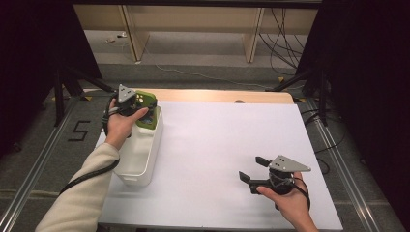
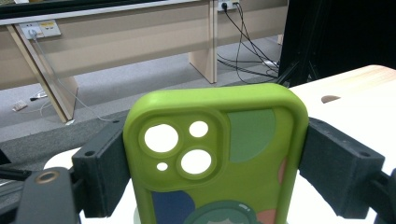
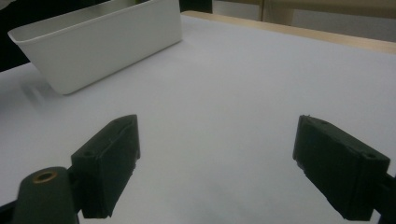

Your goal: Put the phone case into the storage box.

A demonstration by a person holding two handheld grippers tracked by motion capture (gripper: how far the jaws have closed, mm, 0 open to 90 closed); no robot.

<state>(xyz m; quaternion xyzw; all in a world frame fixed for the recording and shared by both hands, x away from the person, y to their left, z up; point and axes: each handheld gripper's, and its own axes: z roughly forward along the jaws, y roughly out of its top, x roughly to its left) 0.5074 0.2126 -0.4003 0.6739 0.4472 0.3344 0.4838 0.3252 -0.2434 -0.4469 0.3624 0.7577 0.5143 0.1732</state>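
Green silicone phone case (image 2: 219,158) held over the white plastic bin (image 1: 140,154).
Left gripper (image 1: 138,104) clamps it; right gripper (image 1: 255,169) idles, jaws wide. Next, probably: lower and release.

We see a green phone case (image 2: 215,158) with camera cutouts and coloured patches, upright, clamped by its sides, above the far end of the white bin (image 1: 140,159).
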